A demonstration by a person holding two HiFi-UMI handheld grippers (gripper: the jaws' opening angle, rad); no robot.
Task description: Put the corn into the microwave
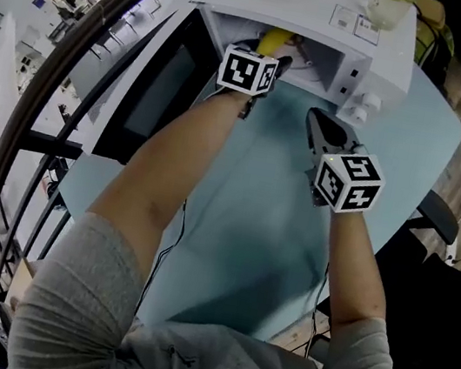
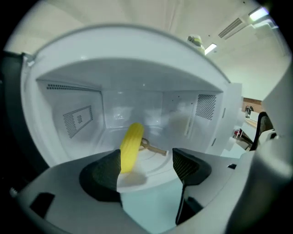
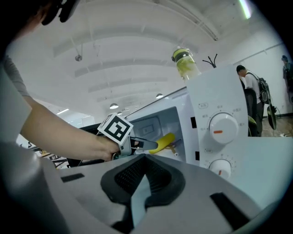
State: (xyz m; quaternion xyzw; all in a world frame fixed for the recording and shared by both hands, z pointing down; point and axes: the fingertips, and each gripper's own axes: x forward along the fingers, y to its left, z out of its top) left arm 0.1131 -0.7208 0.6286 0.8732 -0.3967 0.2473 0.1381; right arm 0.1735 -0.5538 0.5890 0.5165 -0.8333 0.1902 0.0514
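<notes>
The yellow corn [image 2: 130,145] lies tilted on the glass plate [image 2: 155,162] inside the white microwave [image 2: 137,82], with a tan stick beside it. My left gripper [image 2: 146,167] stands open at the oven's mouth. Its pads [image 2: 106,172] are just in front of the corn and do not press on it. In the head view the left gripper [image 1: 271,56] reaches into the opening, with the corn [image 1: 274,40] just beyond it. My right gripper [image 1: 320,126] hovers over the table near the control panel, and its jaws [image 3: 141,180] are shut on nothing. The right gripper view also shows the corn [image 3: 163,141] inside the oven.
The microwave door [image 1: 153,95] is swung open to the left. Two dials [image 3: 223,129] sit on the panel at the oven's right side. A jar with yellow-green contents [image 3: 185,64] stands on top of the oven. The light blue table [image 1: 251,218] lies below both arms.
</notes>
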